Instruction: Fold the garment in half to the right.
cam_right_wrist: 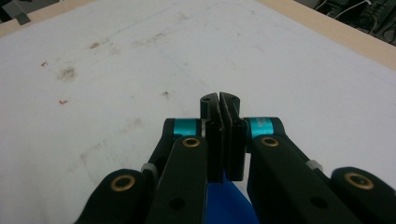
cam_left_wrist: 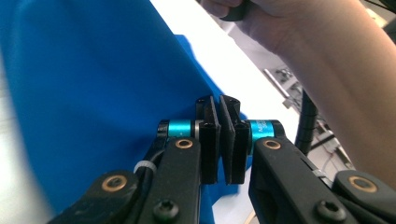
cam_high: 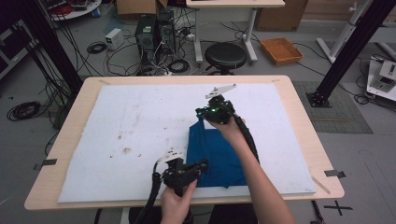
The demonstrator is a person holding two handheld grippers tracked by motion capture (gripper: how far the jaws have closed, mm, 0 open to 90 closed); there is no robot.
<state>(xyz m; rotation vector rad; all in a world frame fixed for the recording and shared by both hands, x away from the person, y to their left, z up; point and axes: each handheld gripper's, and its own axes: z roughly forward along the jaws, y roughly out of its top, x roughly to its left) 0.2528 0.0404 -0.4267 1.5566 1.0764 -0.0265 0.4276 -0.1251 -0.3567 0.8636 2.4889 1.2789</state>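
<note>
Left gripper (cam_high: 201,164) pinched on near corner of blue cloth (cam_high: 212,154); right gripper (cam_high: 201,113) clamped on far corner, lifted. Cloth bunched right of centre on counter (cam_high: 299,140), fold begun, not yet laid flat.

plain blue cloth (cam_high: 217,156), white mat (cam_high: 140,121)

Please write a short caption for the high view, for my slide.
Two hand-held grippers, left gripper and right gripper, pinch a blue cloth on a white mat.

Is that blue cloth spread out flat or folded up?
Partly folded. The blue cloth lies bunched and doubled on the white mat, its far corner lifted by the right gripper while the left gripper pinches its near edge.
</note>
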